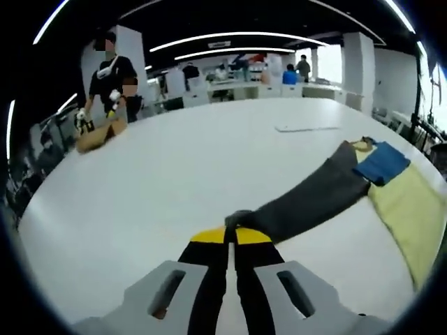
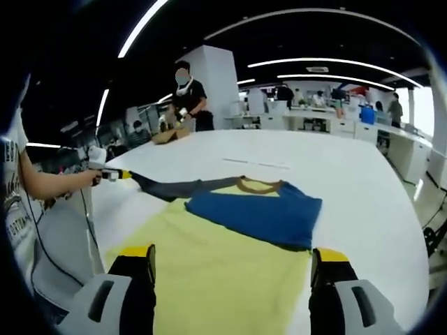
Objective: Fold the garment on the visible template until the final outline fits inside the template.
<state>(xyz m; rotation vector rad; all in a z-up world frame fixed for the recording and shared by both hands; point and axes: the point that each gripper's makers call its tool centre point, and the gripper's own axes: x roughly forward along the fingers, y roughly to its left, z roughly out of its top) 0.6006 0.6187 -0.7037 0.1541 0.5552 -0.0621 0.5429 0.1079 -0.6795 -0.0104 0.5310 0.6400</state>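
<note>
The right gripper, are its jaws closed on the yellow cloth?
No, the right gripper has its jaws wide apart above the yellow cloth, holding nothing.

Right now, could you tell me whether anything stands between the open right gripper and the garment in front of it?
Nothing visible does. The right gripper is open just above the yellow body of the garment, while the left gripper pinches the grey sleeve out sideways.

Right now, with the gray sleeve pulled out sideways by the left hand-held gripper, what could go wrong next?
1. The left hand-held gripper pinches only the tip of the gray sleeve; it may slip out mid-fold.
2. The sleeve is stretched taut; further pull could drag the yellow body and shift the already folded blue sleeve.
3. The right hand-held gripper is open above the yellow body and pins nothing down.
</note>
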